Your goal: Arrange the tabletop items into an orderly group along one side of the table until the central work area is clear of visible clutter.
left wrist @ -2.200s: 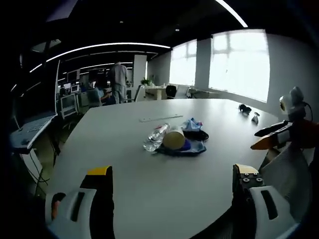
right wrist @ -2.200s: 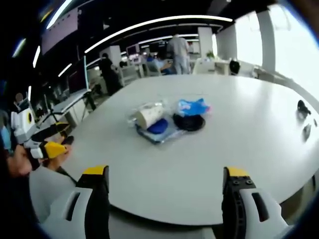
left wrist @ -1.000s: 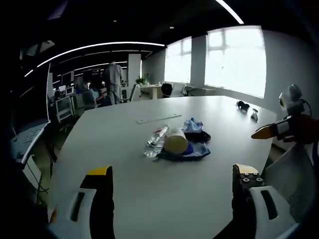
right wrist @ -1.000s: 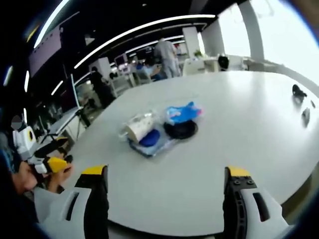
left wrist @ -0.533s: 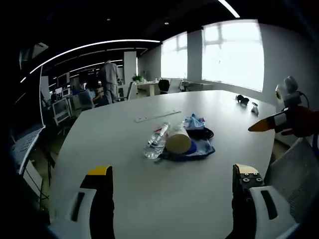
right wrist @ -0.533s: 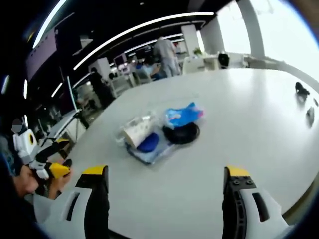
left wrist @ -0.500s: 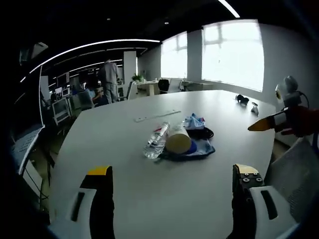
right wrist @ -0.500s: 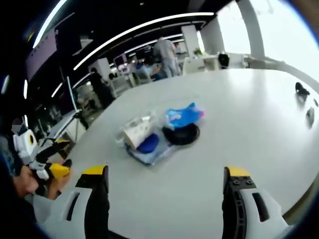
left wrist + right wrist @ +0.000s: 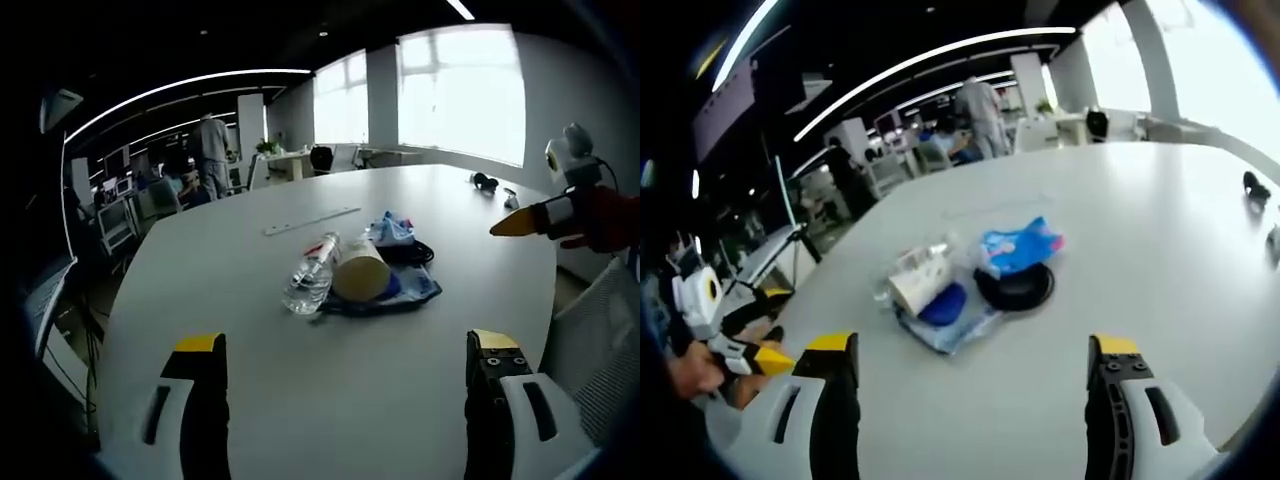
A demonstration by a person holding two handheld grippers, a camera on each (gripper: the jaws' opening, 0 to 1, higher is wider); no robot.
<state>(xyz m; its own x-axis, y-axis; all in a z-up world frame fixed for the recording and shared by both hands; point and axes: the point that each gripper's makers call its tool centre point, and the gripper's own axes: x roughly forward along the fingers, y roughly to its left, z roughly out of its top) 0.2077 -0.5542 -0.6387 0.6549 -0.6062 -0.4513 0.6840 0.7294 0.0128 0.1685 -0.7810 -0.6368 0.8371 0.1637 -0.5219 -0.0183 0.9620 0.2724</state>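
Both my grippers, left [image 9: 340, 400] and right [image 9: 965, 400], gape empty; bottle [image 9: 306, 278] lies lengthwise ahead of left, beside cup [image 9: 360, 275].

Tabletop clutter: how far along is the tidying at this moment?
Nothing looks done: the bottle, cup, blue cloth and black disc sit heaped mid-table. Both the left gripper and right gripper are open and empty. All the moving to one side remains.
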